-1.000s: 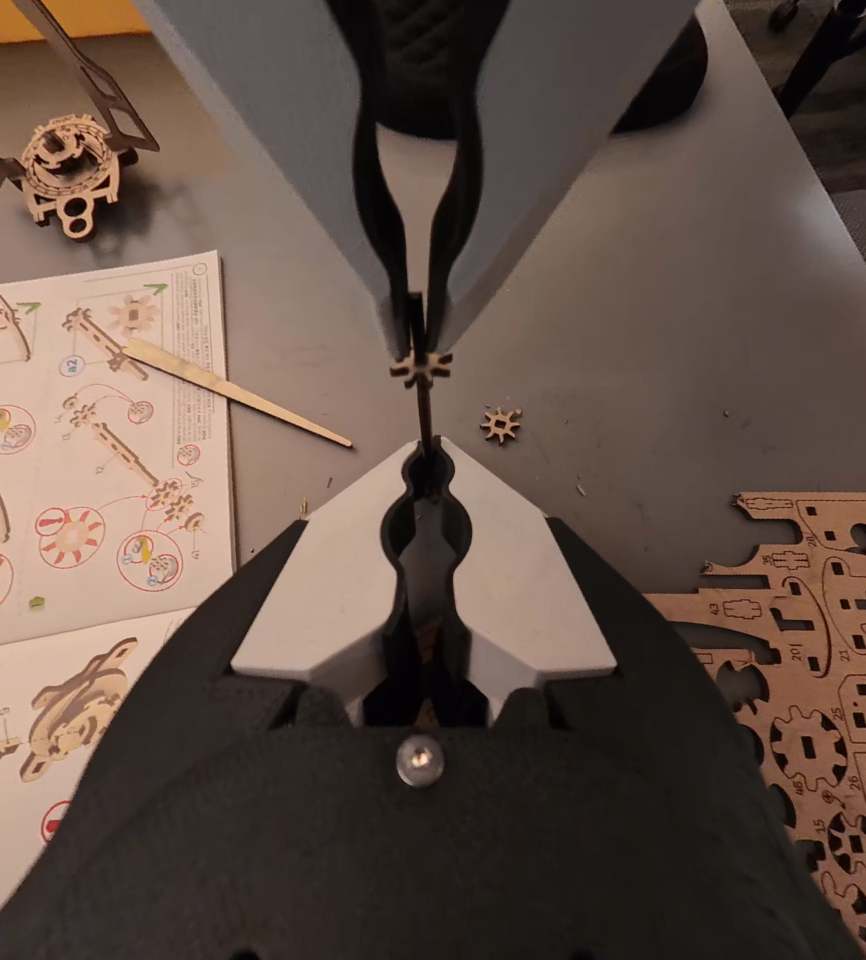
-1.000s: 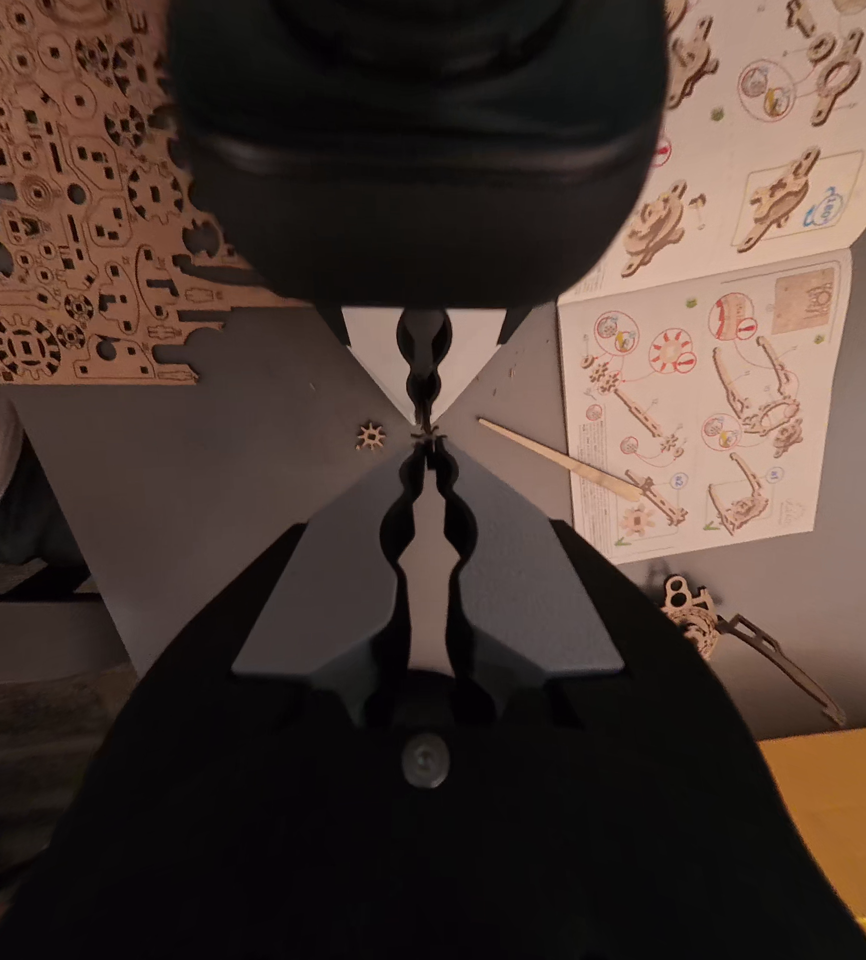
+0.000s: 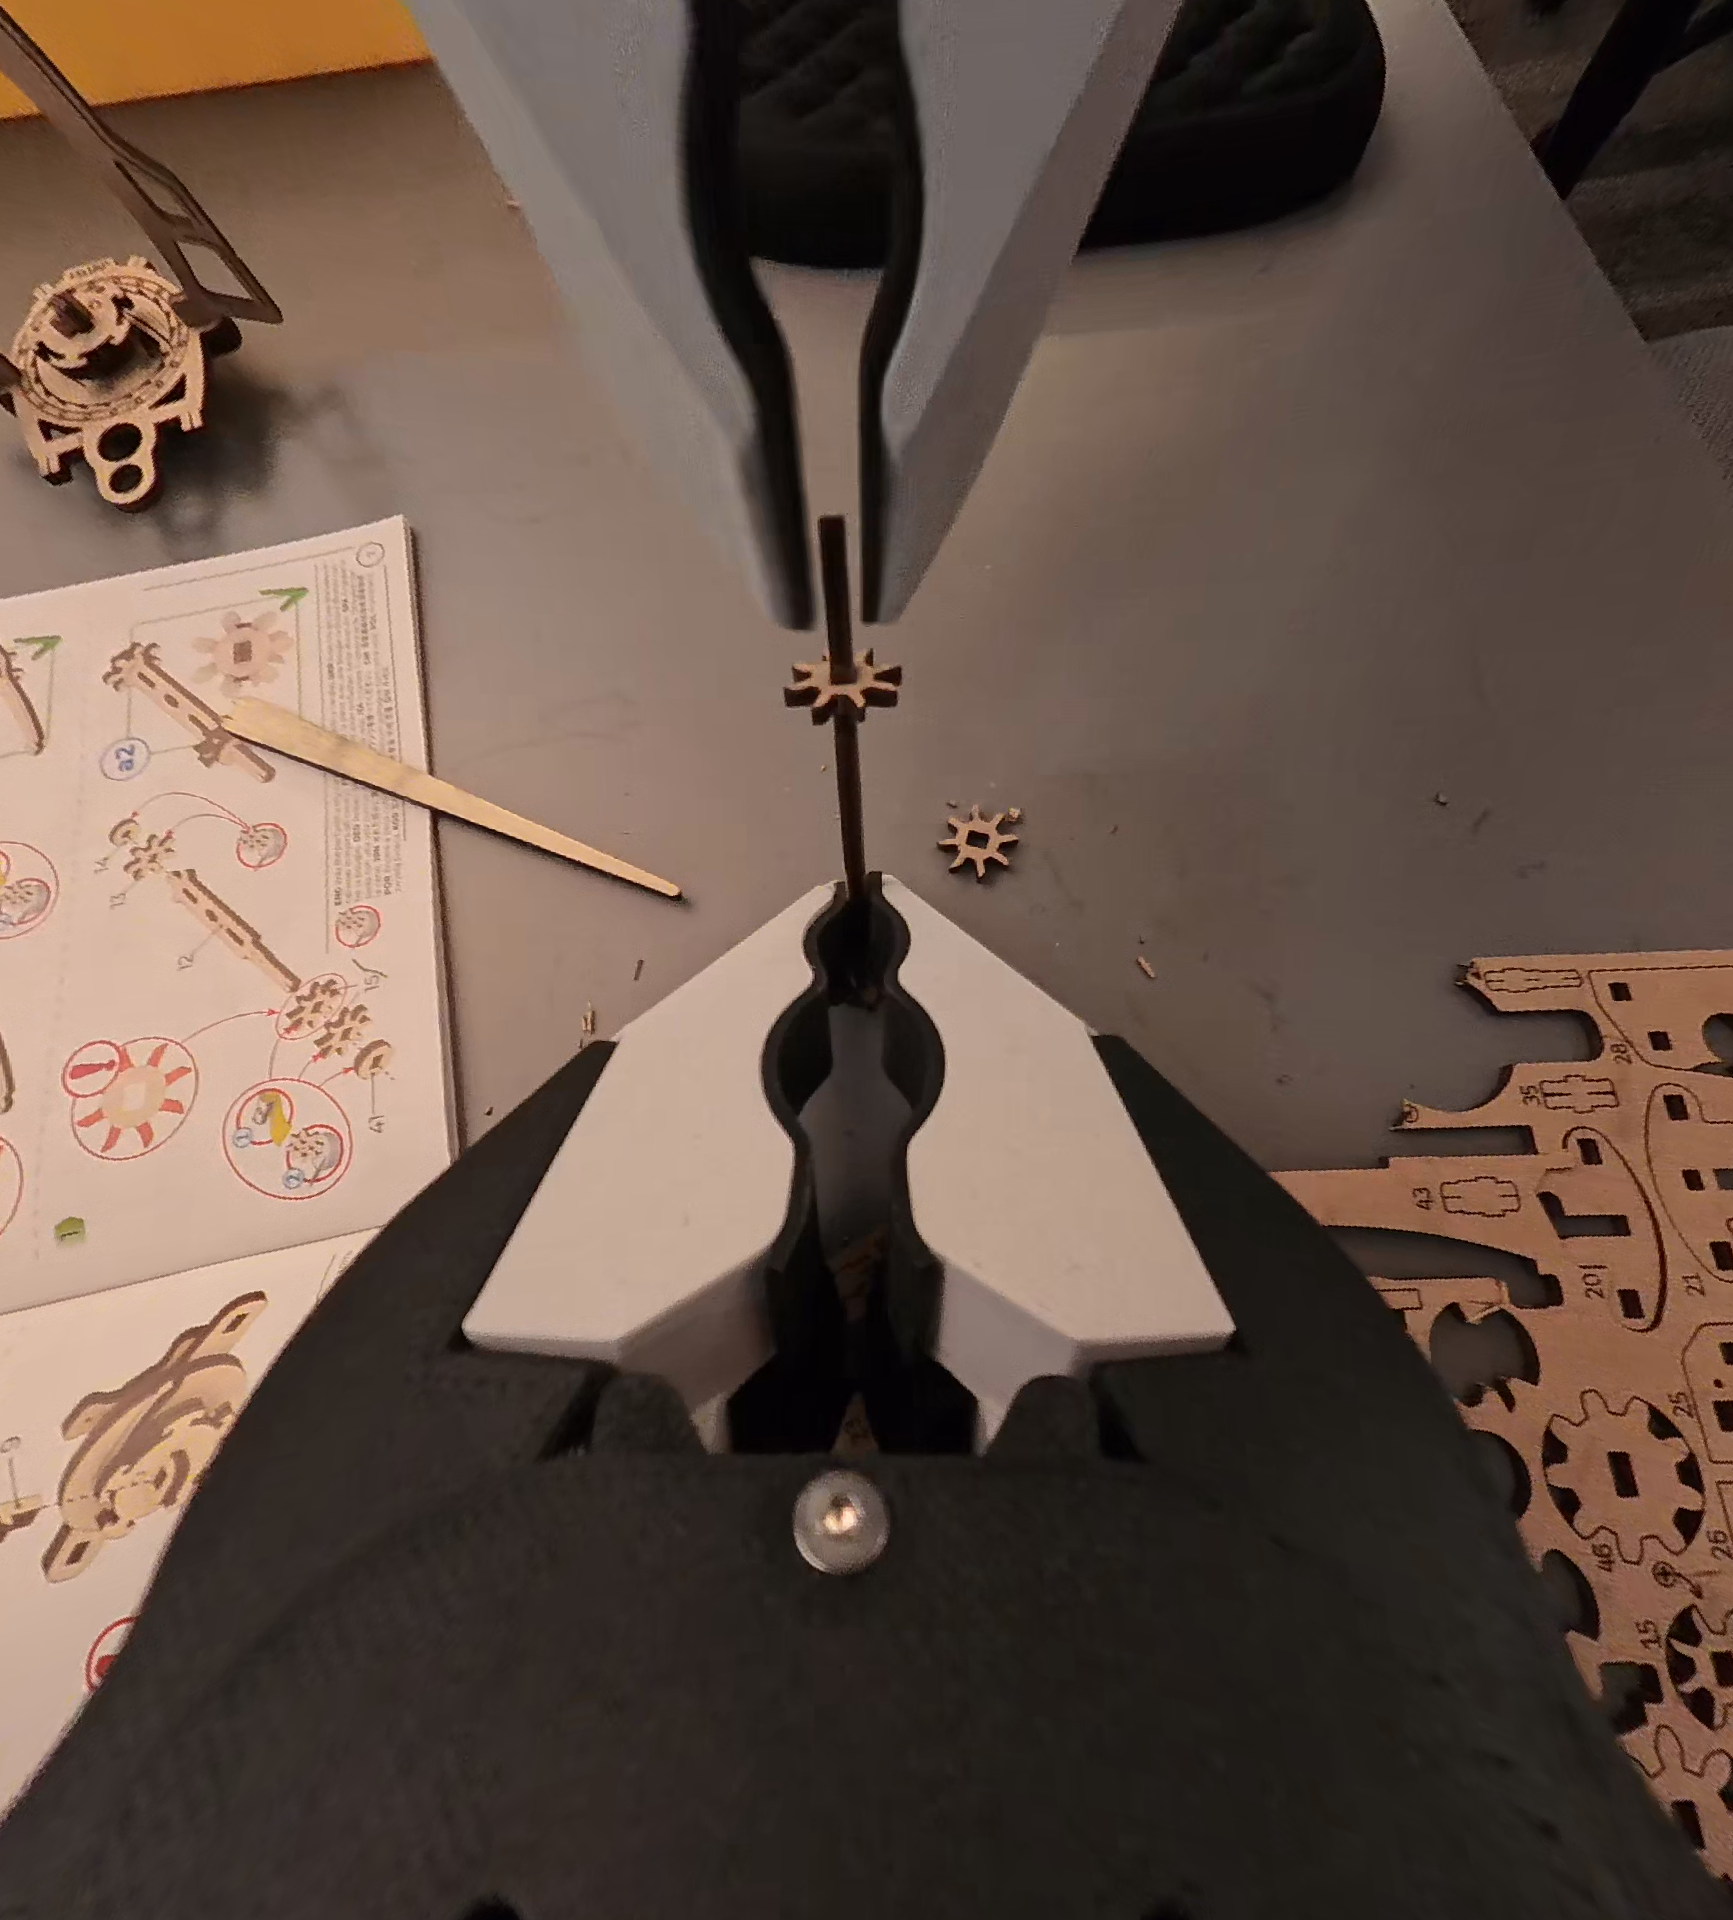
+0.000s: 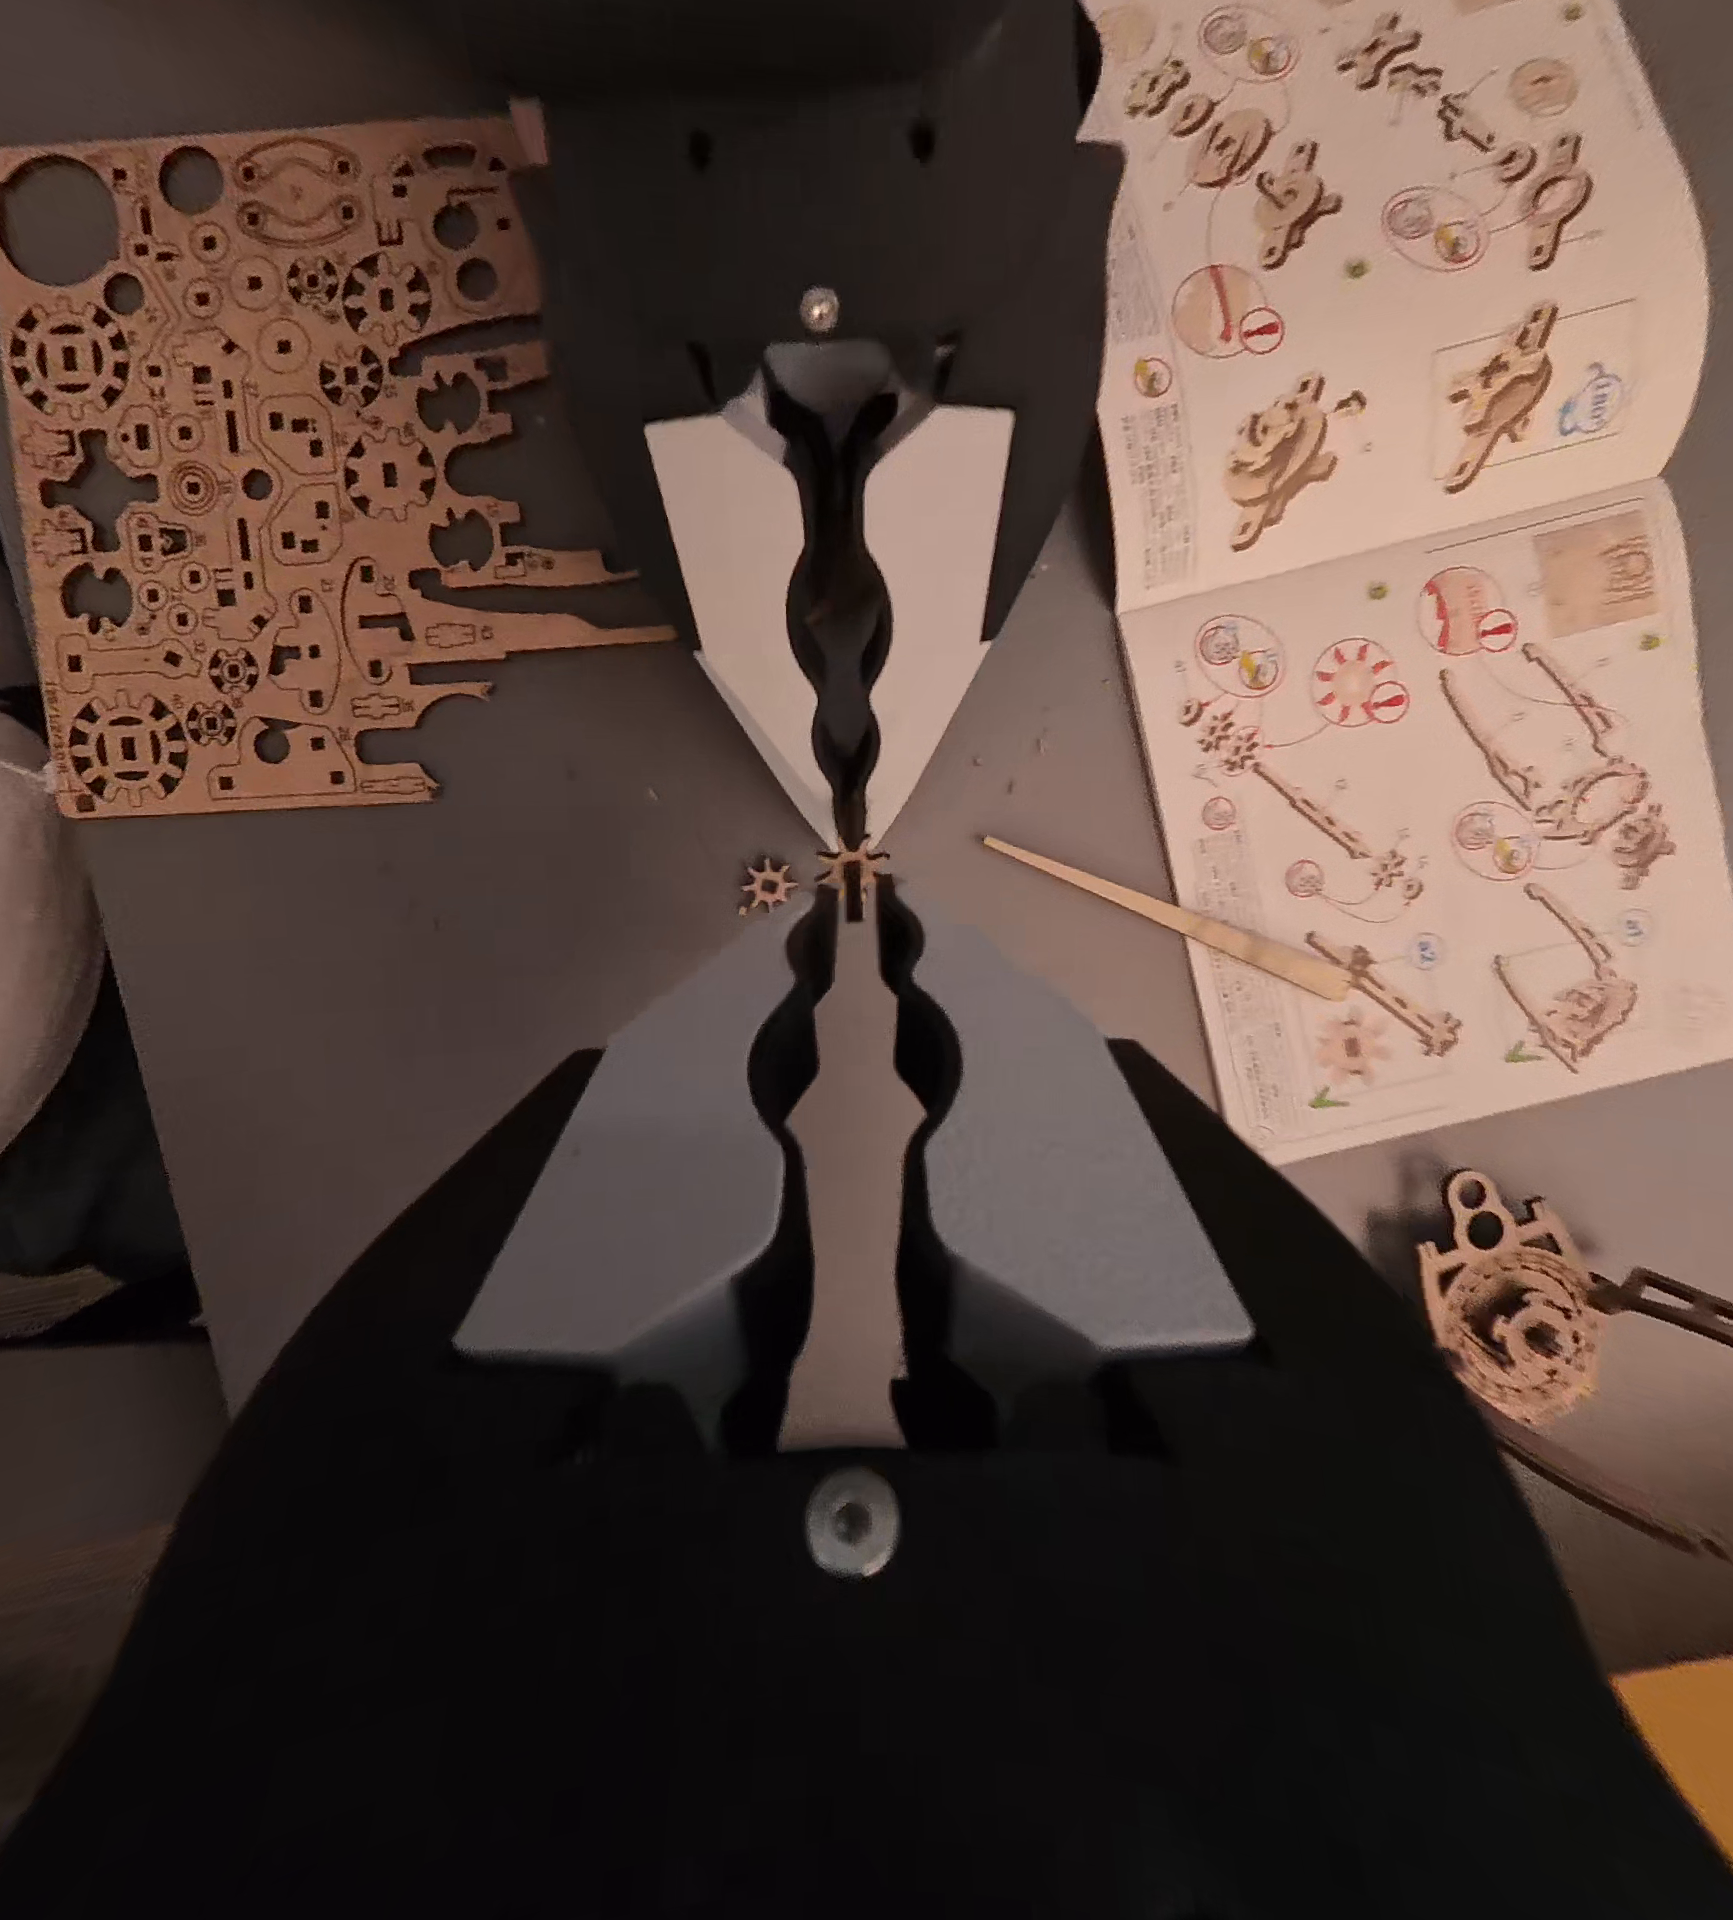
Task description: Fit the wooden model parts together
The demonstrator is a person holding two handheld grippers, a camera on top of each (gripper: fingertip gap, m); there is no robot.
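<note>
The left gripper (image 3: 849, 896) clenches a thin dark axle (image 3: 846, 790) at centre frame, a small toothed gear (image 3: 842, 684) threaded on it. Facing it, the right gripper (image 3: 833, 613) stands slightly parted, released, straddling the axle's tip. A second gear (image 3: 979, 840) lies just right on the grey table (image 3: 1309, 644).

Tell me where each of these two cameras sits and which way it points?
Left wrist view: on the left gripper, looking along its fingers at a thin stick with a small gear on it; the right gripper faces it.
Right wrist view: on the right gripper, looking back at the left gripper.
Both show the gear, the spare gear on the table and the booklet.
</note>
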